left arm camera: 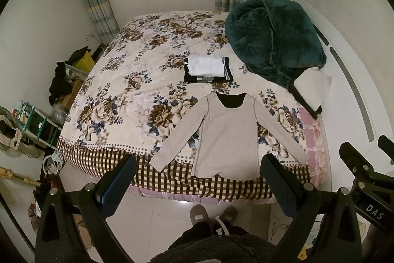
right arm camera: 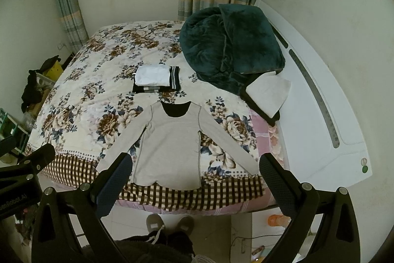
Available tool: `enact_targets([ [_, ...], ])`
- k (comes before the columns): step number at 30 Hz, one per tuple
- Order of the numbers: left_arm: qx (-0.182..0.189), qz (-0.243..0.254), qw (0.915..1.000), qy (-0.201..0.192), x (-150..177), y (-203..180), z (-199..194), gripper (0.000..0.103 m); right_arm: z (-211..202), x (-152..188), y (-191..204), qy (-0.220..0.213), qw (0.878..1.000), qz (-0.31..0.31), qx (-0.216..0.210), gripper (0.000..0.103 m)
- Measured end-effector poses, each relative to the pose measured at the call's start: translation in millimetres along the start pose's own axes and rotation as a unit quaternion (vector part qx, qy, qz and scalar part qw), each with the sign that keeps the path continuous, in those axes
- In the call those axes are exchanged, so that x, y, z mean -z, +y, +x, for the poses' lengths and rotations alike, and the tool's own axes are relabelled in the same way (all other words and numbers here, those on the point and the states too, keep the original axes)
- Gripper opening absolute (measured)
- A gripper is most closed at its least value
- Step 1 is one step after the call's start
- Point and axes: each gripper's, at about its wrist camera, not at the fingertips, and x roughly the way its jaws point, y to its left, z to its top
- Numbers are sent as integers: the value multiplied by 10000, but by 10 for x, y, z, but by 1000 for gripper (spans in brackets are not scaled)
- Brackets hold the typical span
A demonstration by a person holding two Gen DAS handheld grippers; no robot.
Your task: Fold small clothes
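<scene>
Wide bed with a cream floral quilt (left arm camera: 128,80) (right arm camera: 81,90) fills most of both views; a brown-and-cream checked border runs along its near edge. White curved headboard (left arm camera: 344,80) (right arm camera: 317,95) stands along the right side.

Dark green plush blanket (left arm camera: 273,38) (right arm camera: 229,46) lies heaped at the far right of the bed, against the headboard. Just near of it, a pale cream pillow with a black edge (left arm camera: 311,86) (right arm camera: 267,94) rests partly under the heap.

Beige long-sleeved top with a dark neck lining (left arm camera: 227,137) (right arm camera: 170,147) lies flat and face up near the bed's near edge, both sleeves spread out and down, hem over the checked border.

Small stack of folded clothes, white piece on a black striped one (left arm camera: 208,69) (right arm camera: 156,79), sits just far of the top's collar, apart from it.

Left gripper (left arm camera: 198,169): jaws spread wide, nothing held, above the floor in front of the bed. Right gripper (right arm camera: 195,169): jaws likewise spread wide and bare, framing the top's hem.

Grey slippers (left arm camera: 213,212) (right arm camera: 170,222) on the pale tiled floor below.
</scene>
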Motion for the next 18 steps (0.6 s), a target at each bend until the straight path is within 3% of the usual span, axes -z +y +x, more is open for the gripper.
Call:
enact_targets([
  [18,-8,-32,10000,-51,-76,47,-31,103,-125,-104,150,-32,10000,-32,-28,103],
])
